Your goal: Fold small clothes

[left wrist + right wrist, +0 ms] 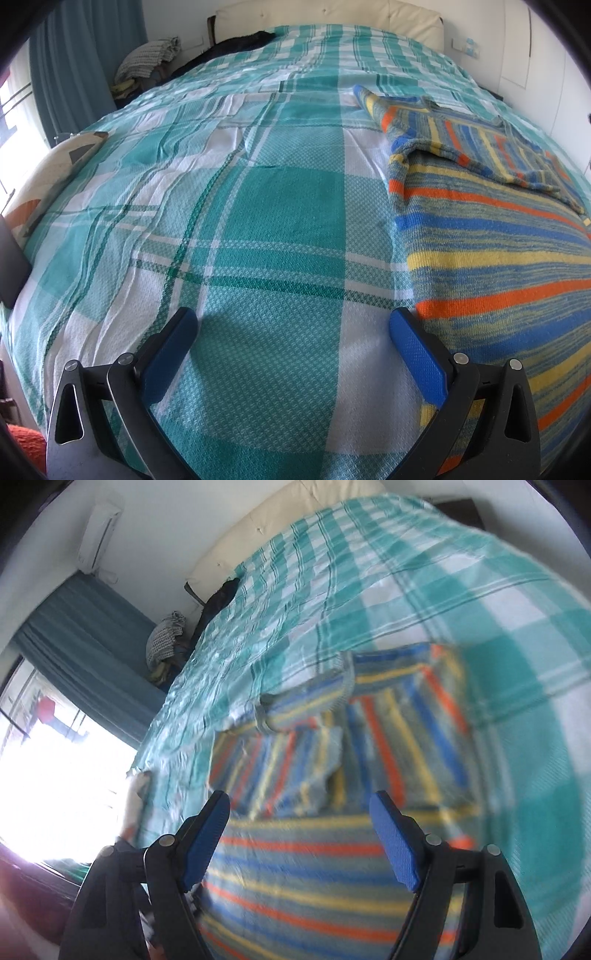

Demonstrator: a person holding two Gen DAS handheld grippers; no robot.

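A knitted sweater point(495, 236) with blue, yellow and orange stripes lies on the bed at the right, one sleeve point(461, 136) folded across its body. My left gripper point(291, 321) hovers open over the bedspread just left of the sweater's hem, nothing between its blue pads point(417, 350). In the blurred right wrist view the sweater point(306, 878) fills the foreground, both sleeves folded over its upper part point(391, 734). My right gripper point(299, 805) stands open above the sweater, its pads apart from the knit.
The bed carries a teal and white checked bedspread point(258, 221), with a cream headboard point(332, 14) behind. A patterned cushion point(48, 173) lies at the left edge. A chair with piled clothes point(147, 62) and teal curtains point(85, 635) stand by a bright window.
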